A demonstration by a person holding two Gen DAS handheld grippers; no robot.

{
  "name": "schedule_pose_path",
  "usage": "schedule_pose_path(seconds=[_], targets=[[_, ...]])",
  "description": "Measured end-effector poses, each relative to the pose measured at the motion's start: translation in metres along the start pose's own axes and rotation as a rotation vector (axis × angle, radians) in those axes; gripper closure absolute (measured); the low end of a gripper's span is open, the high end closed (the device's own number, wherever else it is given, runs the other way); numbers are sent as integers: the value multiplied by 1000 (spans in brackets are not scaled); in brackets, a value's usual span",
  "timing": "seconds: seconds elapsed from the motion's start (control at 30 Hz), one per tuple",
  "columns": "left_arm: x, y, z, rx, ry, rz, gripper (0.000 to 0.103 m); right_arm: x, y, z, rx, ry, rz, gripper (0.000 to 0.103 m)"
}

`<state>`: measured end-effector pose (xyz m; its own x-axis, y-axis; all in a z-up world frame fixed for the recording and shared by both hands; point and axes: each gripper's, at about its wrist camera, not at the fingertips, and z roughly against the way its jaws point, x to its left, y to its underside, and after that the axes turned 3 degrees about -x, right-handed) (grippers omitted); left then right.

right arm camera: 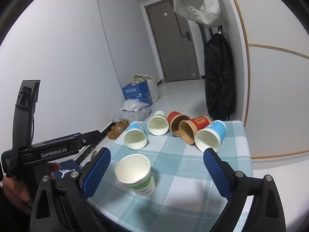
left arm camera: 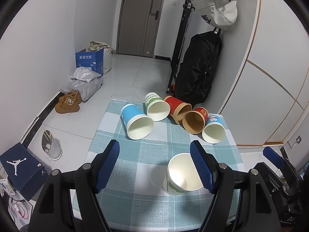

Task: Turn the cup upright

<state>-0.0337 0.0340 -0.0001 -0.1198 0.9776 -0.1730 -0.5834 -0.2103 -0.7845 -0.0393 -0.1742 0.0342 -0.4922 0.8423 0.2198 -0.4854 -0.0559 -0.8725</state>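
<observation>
A white paper cup with green print (left arm camera: 180,176) (right arm camera: 136,173) stands upright on the checked tablecloth (left arm camera: 139,174) (right arm camera: 179,170), near its front. Several cups lie on their sides at the far edge, mouths toward me: a light blue one (left arm camera: 135,120) (right arm camera: 135,135), a green-and-white one (left arm camera: 156,107) (right arm camera: 158,122), two red ones with brown insides (left arm camera: 178,107) (left arm camera: 195,120) (right arm camera: 177,123) (right arm camera: 190,130), and a blue-and-white one (left arm camera: 213,128) (right arm camera: 210,136). My left gripper (left arm camera: 155,164) is open and empty, the upright cup just inside its right finger. My right gripper (right arm camera: 156,174) is open and empty, with the cup between its fingers, apart from both.
A black bag (left arm camera: 199,67) and a beige bag (left arm camera: 216,5) hang at the right wall. On the floor at left are brown shoes (left arm camera: 68,102), a blue box (left arm camera: 89,60), a grey sack (left arm camera: 85,83) and a navy shoe box (left arm camera: 21,164).
</observation>
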Motion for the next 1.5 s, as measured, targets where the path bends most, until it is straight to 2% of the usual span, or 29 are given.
schedule_pose_path(seconds=[1.5], targets=[[-9, 1, 6, -31, -3, -37, 31, -2, 2, -1, 4, 5, -8, 6]])
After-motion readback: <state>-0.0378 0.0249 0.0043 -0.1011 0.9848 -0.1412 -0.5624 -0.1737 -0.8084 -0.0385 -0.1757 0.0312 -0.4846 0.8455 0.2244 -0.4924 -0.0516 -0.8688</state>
